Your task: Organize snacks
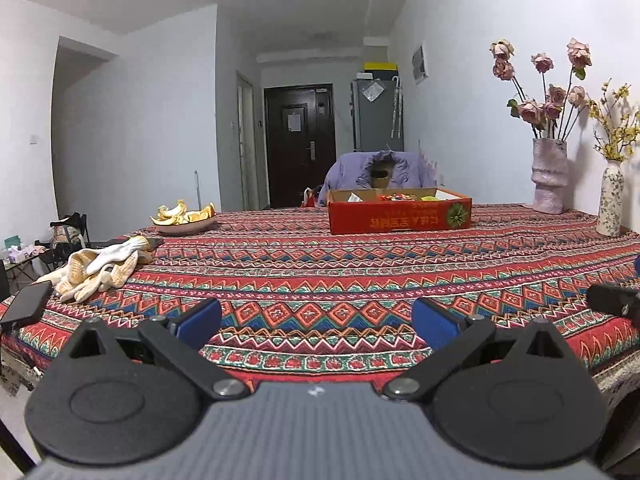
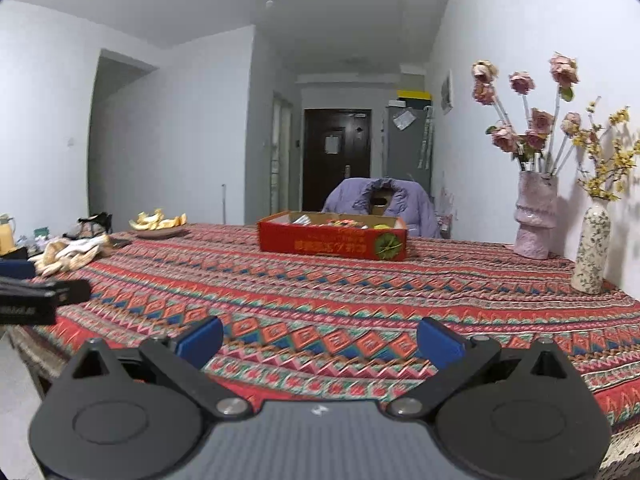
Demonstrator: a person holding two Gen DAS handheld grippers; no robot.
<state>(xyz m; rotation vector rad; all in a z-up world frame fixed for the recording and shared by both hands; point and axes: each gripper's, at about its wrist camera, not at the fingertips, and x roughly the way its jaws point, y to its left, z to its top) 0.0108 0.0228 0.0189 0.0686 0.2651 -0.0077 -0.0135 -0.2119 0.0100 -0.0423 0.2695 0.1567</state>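
A shallow red cardboard box (image 1: pixel 400 218) holding several snack packets (image 1: pixel 396 197) sits at the far middle of the table; it also shows in the right wrist view (image 2: pixel 332 242), with the packets (image 2: pixel 344 223) inside. My left gripper (image 1: pixel 317 322) is open and empty, low over the near edge of the patterned tablecloth (image 1: pixel 320 264), far from the box. My right gripper (image 2: pixel 319 340) is open and empty too, to the right of the left one, also near the front edge. The left gripper's side (image 2: pixel 36 298) shows at the left of the right wrist view.
A plate of orange peels (image 1: pixel 185 218) stands at the far left. Work gloves (image 1: pixel 100 268) and a dark phone (image 1: pixel 28 302) lie at the left edge. Two flower vases (image 1: pixel 549 178) (image 1: pixel 610 204) stand along the right wall. A chair with a purple jacket (image 1: pixel 380 172) is behind the table.
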